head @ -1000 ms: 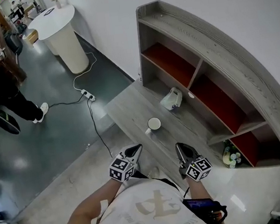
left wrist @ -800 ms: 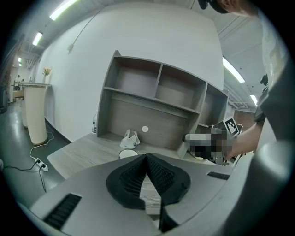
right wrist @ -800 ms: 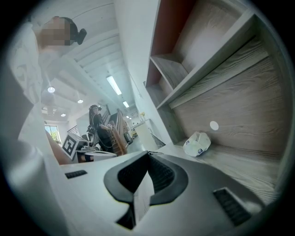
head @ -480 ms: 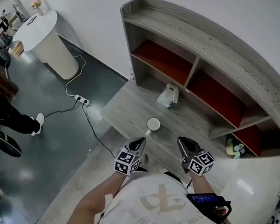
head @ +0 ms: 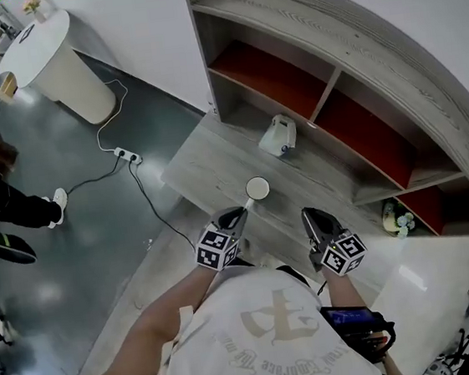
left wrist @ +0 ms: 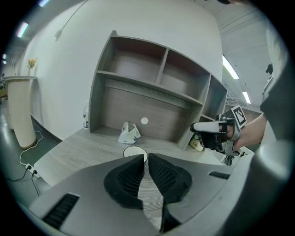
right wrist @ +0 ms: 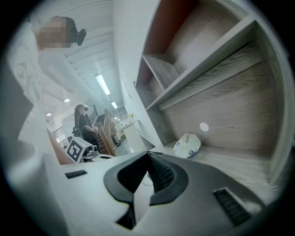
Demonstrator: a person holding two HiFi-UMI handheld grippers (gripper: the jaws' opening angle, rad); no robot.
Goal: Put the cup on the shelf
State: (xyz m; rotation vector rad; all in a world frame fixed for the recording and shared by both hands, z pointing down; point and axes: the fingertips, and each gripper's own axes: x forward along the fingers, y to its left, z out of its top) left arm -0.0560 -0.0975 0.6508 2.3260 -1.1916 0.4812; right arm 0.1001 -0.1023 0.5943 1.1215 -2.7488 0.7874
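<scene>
A dark glossy floor (head: 64, 244) is bounded by a white wall (head: 139, 17); a round white table (head: 46, 48) is set beside it.

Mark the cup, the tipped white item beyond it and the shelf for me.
cup (head: 257, 189), head view, on its round open top.
tipped white item (head: 278, 135), head view, on its upturned side.
shelf (head: 362, 48), head view, on its grey top board.

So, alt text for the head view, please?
From above, a white cup stands upright on a grey table just ahead of the left gripper, whose empty fingers are opening. The right gripper hangs beside it; a tipped white object lies near the shelf.
</scene>
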